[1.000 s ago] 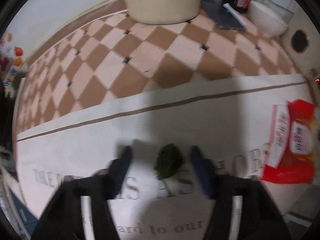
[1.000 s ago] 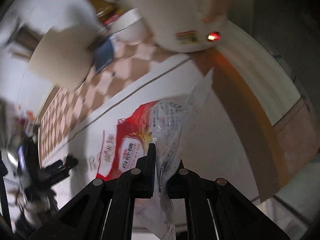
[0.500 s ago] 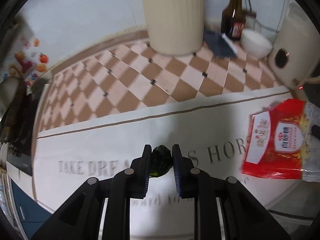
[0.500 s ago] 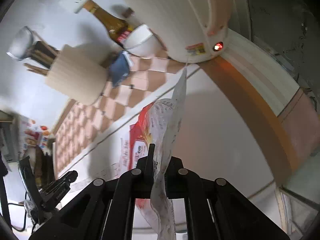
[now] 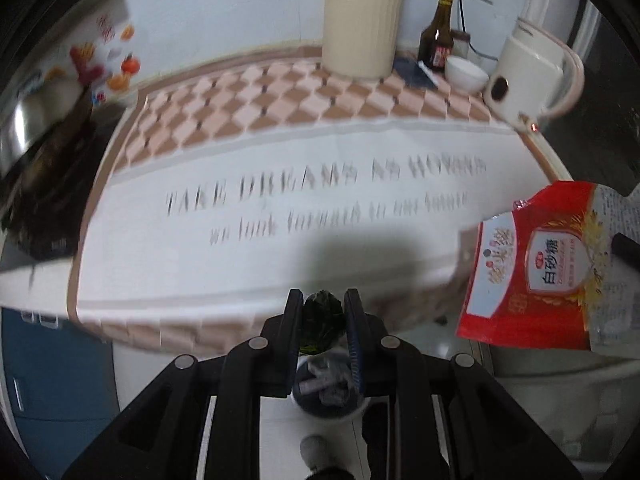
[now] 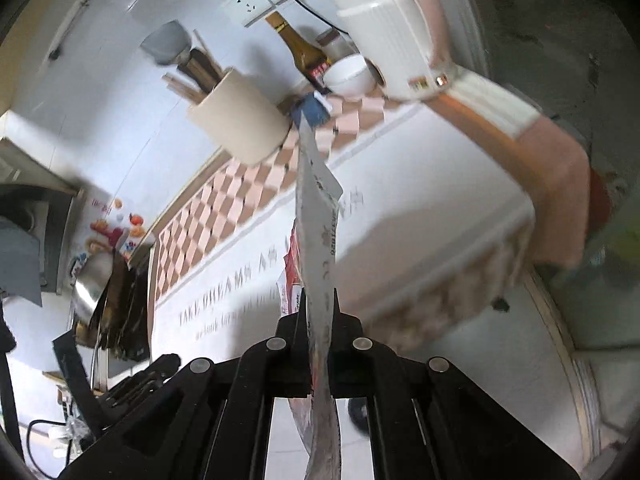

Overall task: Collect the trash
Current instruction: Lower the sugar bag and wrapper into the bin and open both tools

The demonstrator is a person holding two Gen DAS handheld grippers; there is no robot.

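Two pieces of trash are held, one per gripper, both out past the worktop's (image 5: pixel 400 152) front edge. The left gripper (image 5: pixel 322 312) is closed tight on a dark green wad (image 5: pixel 322 318), pinched between the two fingers. Below it stands a round bin (image 5: pixel 328 394) with grey scraps inside. The right gripper (image 6: pixel 320 308) is clamped on a red and clear bag (image 6: pixel 316 216); the bag runs edge-on along the fingers, its long axis pointing away toward the back wall, its far end standing free above the worktop. In the left view the bag (image 5: pixel 536 264) shows its printed red face, hanging off the worktop's right front corner.

One cloth (image 5: pixel 280 200) with lettering covers the front of the worktop and drops over its front edge; its wide middle lies bare. Things crowd only the back edge by the wall: one cream holder (image 5: pixel 360 28) with sticks, one brown bottle (image 5: pixel 438 40), one white bowl (image 5: pixel 466 74), one white kettle (image 5: pixel 532 76) at the right rear corner. At the left edge sits a dark stove (image 5: pixel 44 184) with a steel pot (image 5: pixel 24 120).
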